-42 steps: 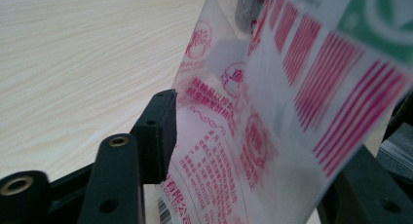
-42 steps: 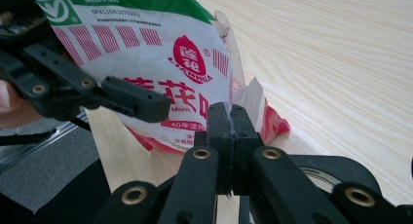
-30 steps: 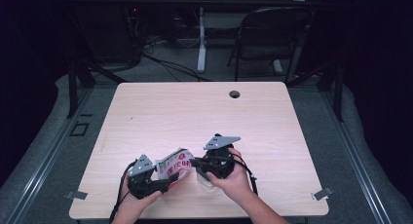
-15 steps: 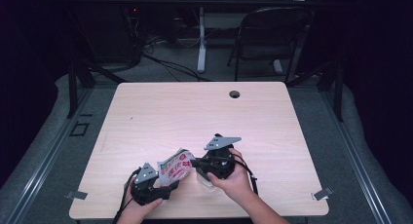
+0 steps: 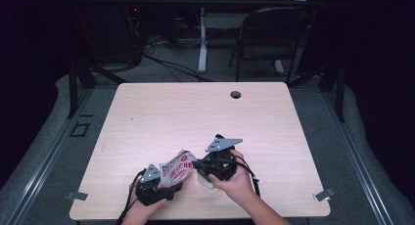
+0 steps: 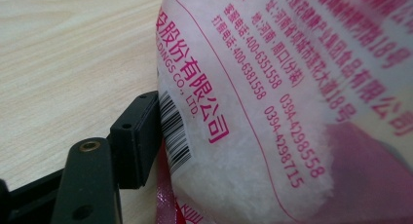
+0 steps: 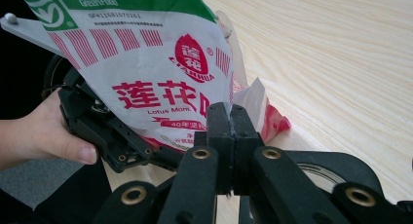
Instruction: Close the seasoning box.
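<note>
So the packet (image 5: 176,168), a white, red and green bag of some powdery white stuff with Chinese lettering, is sitting near the front edge of the table (image 5: 161,112), hanging right between the two grippers. From the high view the left gripper (image 5: 155,185) is sitting low at the packet's left end, and the right gripper (image 5: 201,165) is coming in from the right end, with the person's hands wrapped around both.

In the right gripper view, the right gripper (image 7: 229,119) is pinching a corner flap of the packet (image 7: 146,63): the two black jaws are pressing flat together with just the thin edge of the bag sticking up out of the seam. The rest of the bag is leaning away up and to the left of the jaws, with the other gripper tucked under it.

In the left gripper view the packet (image 6: 272,102) is bulging right up against the camera. One black jaw is lying flat against the barcode edge of the bag, touching it. The other jaw is hiding behind the bag, so honestly I can't say whether the left gripper is clamping it or just resting beside it.
</note>
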